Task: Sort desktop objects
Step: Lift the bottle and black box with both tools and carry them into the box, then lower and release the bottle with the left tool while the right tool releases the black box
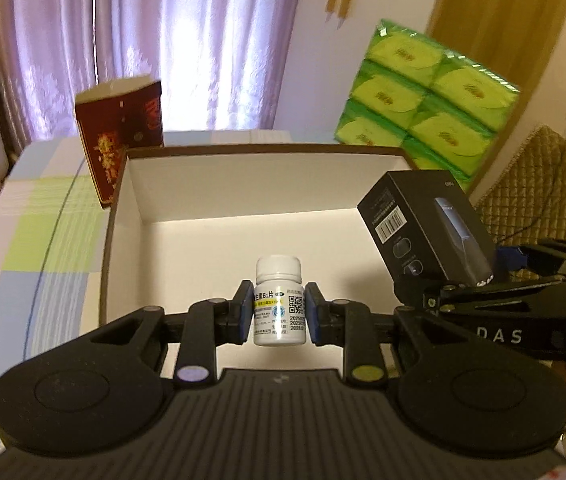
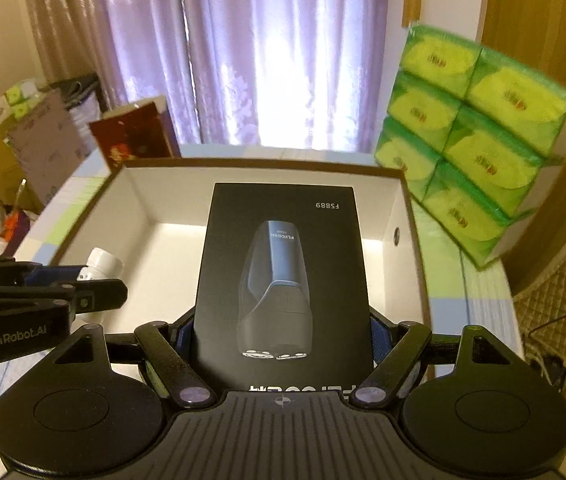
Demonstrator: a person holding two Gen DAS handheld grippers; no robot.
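While tongs [image 1: 279, 312] grip bottle [image 1: 279, 300], box [image 1: 243, 184] empty

open box [image 1: 243, 184] sitting mid desk [image 1: 43, 240], pill bottle [image 1: 279, 300] held over its near-left part, shaver box [image 2: 283, 280] held over it to the right, tall carton [image 1: 121, 136] just behind its back-left corner, tissue packs [image 1: 423, 108] stacked past its back-right corner
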